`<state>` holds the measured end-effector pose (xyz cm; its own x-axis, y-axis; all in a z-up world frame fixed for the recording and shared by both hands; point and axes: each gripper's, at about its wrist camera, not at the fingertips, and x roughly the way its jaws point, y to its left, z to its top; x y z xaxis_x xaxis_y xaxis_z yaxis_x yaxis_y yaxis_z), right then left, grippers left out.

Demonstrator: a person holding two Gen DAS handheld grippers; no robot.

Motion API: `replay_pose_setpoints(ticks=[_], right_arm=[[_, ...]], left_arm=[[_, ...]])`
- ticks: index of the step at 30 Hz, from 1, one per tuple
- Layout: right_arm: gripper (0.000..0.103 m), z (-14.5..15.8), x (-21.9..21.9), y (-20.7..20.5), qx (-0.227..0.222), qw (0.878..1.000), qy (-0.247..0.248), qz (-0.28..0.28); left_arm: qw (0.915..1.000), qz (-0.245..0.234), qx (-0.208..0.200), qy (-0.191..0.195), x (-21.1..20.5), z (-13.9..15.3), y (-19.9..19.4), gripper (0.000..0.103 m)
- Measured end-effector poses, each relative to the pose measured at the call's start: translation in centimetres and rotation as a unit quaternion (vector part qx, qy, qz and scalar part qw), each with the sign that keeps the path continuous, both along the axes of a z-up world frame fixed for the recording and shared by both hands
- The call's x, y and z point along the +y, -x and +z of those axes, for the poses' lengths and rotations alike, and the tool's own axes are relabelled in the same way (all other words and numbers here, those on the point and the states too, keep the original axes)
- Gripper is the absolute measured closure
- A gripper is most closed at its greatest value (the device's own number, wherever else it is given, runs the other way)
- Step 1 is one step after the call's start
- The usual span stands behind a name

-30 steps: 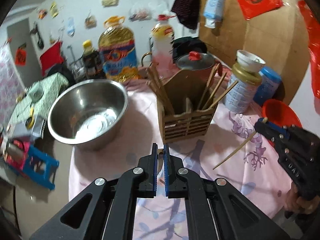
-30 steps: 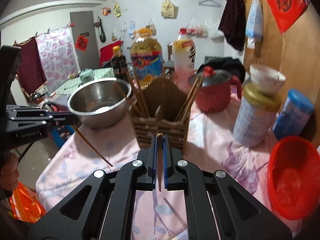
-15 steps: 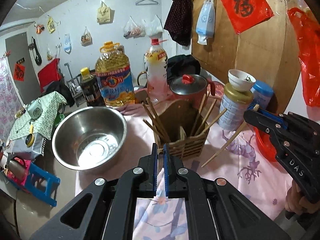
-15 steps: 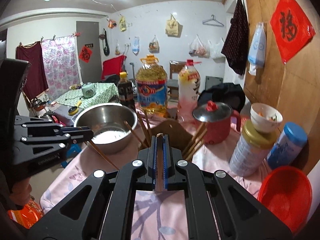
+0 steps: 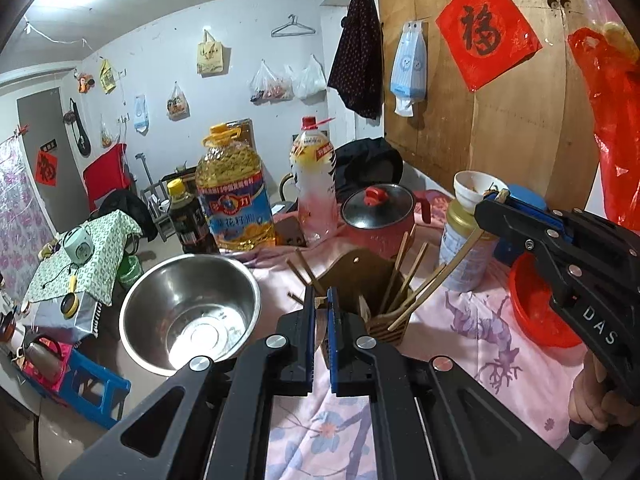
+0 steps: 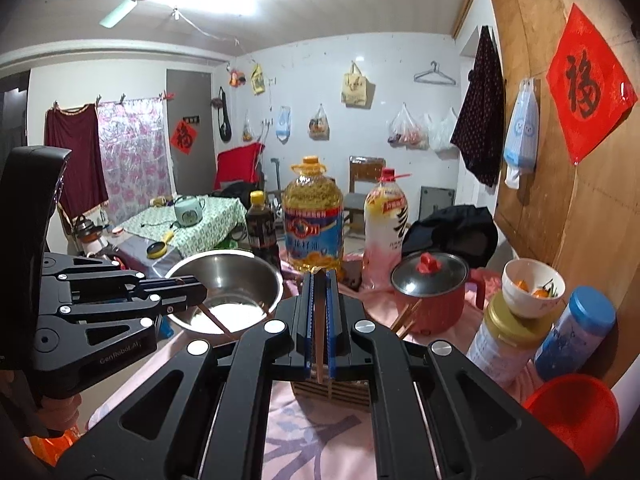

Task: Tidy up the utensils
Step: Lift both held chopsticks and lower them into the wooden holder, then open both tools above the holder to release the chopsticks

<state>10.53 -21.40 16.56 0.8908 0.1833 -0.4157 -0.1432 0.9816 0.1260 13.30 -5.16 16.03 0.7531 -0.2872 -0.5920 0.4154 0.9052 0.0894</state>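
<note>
Your left claw is clenched on 1 chopstick; in the left wrist view its brown end shows between the blue pads, and in the right wrist view the same stick slants down from the claw across the steel bowl. Your right claw is likewise clamped on its own chopstick, which runs straight down between the pads and pokes out below them. Seen from the left wrist, that stick angles down from the right claw toward the wooden utensil holder; whether its tip touches the holder you cannot tell.

The holder stands on the bench under a pink floral cloth, just right of the steel bowl, with several chopsticks leaning out of its compartments. Behind it sit a red pot with a glass lid, a big oil bottle and a pale drink bottle. To the right are a tin topped by a small white bowl, and a red basket near the bench edge.
</note>
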Motion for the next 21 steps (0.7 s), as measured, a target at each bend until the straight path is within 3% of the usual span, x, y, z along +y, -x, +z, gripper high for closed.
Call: replay_pose_setpoints(ticks=[11, 21], right_arm=[[0.096, 2.0, -1.5, -2.3, -0.018, 1.000, -0.015, -0.011], [0.096, 0.9, -2.8, -8.0, -0.004, 0.999, -0.028, -0.020]], left_arm=[[0.9990, -0.026, -0.005, 0.037, -1.2, 4.2, -3.3, 0.097], [0.9971, -0.026, 0.018, 0.069, -2.5, 4.2, -9.6, 0.097]])
